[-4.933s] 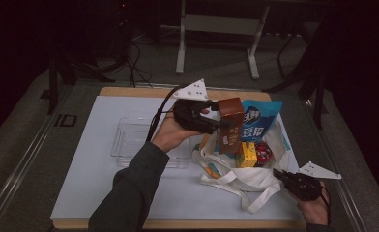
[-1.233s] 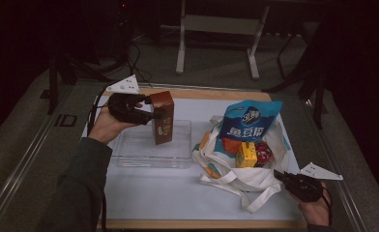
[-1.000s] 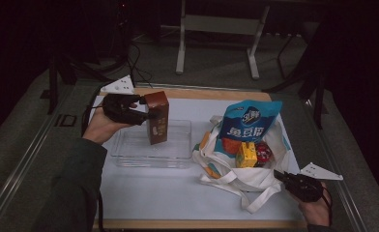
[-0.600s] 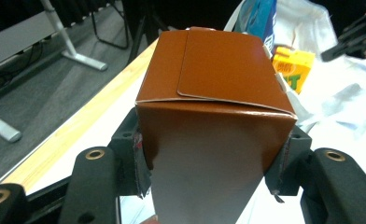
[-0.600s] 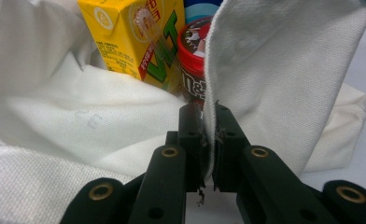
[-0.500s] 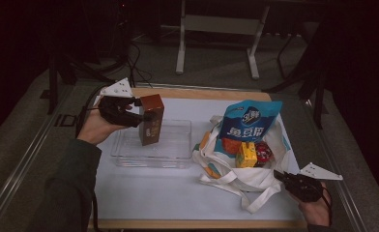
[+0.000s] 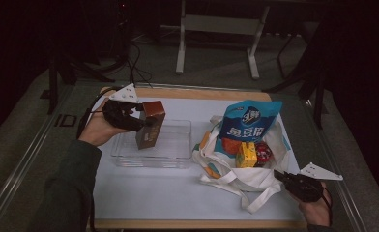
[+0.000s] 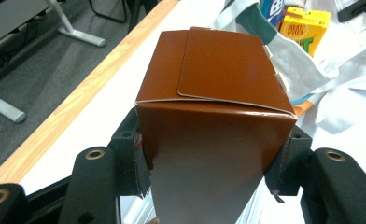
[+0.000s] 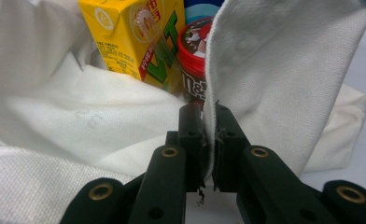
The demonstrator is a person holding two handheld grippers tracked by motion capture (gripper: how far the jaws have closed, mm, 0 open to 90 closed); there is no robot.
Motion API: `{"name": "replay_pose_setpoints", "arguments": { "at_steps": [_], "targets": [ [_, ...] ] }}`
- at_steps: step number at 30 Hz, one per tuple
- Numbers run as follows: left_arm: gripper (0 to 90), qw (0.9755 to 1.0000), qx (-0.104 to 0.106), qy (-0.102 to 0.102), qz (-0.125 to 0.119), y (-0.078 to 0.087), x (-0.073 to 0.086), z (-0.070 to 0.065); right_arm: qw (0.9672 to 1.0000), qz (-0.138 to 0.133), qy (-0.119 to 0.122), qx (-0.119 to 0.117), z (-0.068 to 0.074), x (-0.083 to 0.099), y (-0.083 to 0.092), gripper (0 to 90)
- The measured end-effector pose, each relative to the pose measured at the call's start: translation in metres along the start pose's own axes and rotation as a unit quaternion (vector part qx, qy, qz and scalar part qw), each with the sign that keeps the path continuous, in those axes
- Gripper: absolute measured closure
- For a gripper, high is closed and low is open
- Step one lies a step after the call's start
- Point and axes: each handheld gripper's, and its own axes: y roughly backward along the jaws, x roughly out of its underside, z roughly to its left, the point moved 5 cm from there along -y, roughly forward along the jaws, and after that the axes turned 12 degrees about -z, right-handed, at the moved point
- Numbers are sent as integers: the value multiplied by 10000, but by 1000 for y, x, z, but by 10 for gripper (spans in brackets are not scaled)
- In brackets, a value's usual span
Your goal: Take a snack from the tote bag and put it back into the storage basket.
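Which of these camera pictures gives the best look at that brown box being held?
The left gripper view: the brown box sits close and sharp there, clamped between the left gripper's jaws, its top flap plain. The high view shows it small and dim, over the clear tray. The right gripper view looks at the cloth bag instead.

The left gripper (image 8: 211,163) clamps a brown carton (image 8: 214,121) between both jaws, above the white table (image 8: 125,93).

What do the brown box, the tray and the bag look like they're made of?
Brown box: glossy card, judging by its folded flap and pale cut edges. Tray: clear, probably hard plastic; the table shows through. Bag: off-white woven cloth, likely canvas, with visible weave.
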Motion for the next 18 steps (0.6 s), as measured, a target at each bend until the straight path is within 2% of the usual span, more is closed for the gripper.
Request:
{"name": "replay_pose_setpoints", "arguments": {
  "at_steps": [5,13,15,18],
  "targets": [
    [430,9998,20,-11,189,-2,8,2,10000,4,7,6,0,0,0,841],
    [430,9994,86,-25,348,-3,15,1,10000,-3,9,8,0,0,0,841],
    [430,9988,179,-36,465,-5,18,0,10000,1,18,9,0,0,0,841],
    [429,9973,433,-10,590,-9,21,-4,10000,-1,10,8,0,0,0,842]
  ]
}}
